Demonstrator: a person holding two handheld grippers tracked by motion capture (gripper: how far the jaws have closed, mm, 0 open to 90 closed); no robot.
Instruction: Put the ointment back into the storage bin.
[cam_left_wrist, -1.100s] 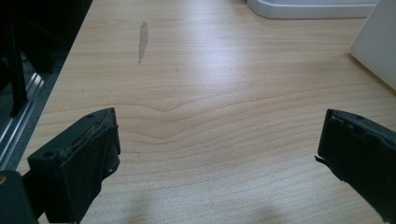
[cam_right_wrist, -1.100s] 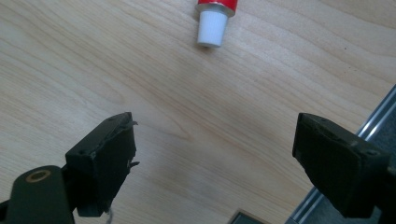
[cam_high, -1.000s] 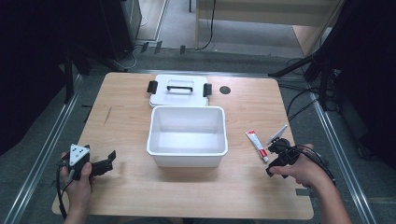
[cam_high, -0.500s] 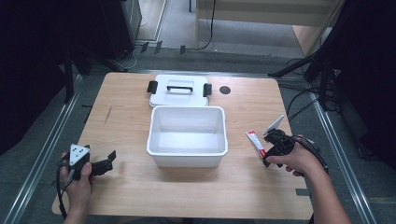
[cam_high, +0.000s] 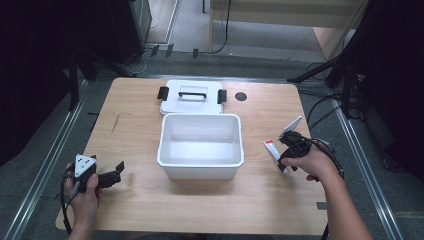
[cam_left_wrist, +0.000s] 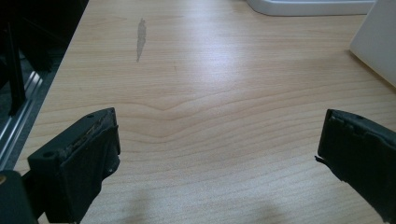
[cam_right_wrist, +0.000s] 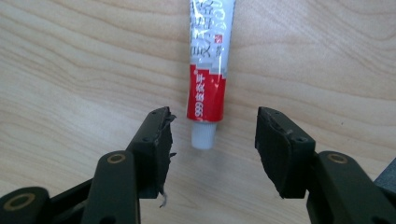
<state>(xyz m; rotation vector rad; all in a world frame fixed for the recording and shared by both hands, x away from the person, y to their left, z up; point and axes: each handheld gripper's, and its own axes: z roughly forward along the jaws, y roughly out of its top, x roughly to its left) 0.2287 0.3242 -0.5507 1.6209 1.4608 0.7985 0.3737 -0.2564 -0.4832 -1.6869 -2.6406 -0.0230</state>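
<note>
Reaching step: right gripper (cam_right_wrist: 212, 140) spread wide, empty, straddling the capped end of the red-and-white squeeze tube (cam_right_wrist: 208, 70) lying flat on the wooden table (cam_high: 140, 120), just right of the white plastic bin (cam_high: 200, 142). Next: advance slightly, close, lift. Left gripper (cam_left_wrist: 217, 149) open, idle.

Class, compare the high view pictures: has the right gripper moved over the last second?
Yes. The right gripper has shifted slightly toward the white bin and now sits over the tube, jaws open.
</note>
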